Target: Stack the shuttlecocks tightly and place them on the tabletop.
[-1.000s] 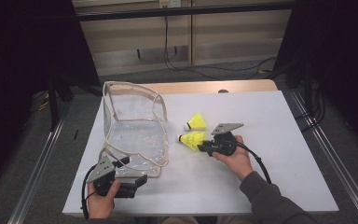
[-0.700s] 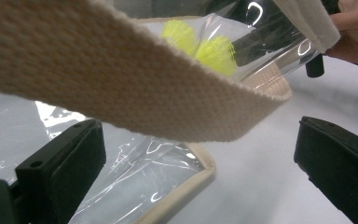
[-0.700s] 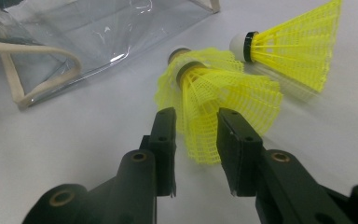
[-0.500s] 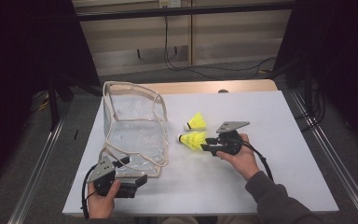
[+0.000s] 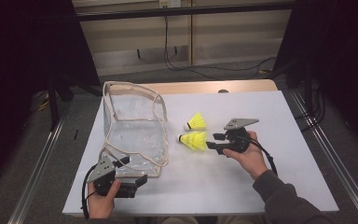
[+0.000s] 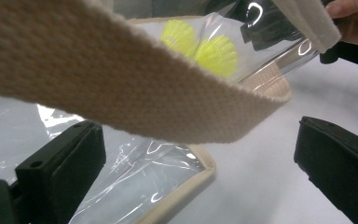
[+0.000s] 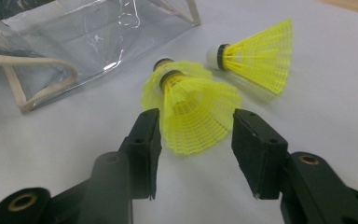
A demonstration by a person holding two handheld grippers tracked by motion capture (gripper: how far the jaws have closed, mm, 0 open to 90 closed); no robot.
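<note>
Fingers [image 7: 256,154] of right gripper [image 7: 196,149] flank nested shuttlecocks' [image 7: 193,114] skirt, apart.

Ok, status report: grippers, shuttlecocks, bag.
Right gripper open, jaws just opening, astride near shuttlecock. Left gripper open at bag corner, strap above. Far shuttlecock lies free. Nothing blocking.

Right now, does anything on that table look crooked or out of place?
The clear bag sags out of shape, its cream strap drooping across its mouth. The near shuttlecock looks like two stacked together, skirt between the right tongs' open jaws, which have just been opening. Another shuttlecock lies on its side.
</note>
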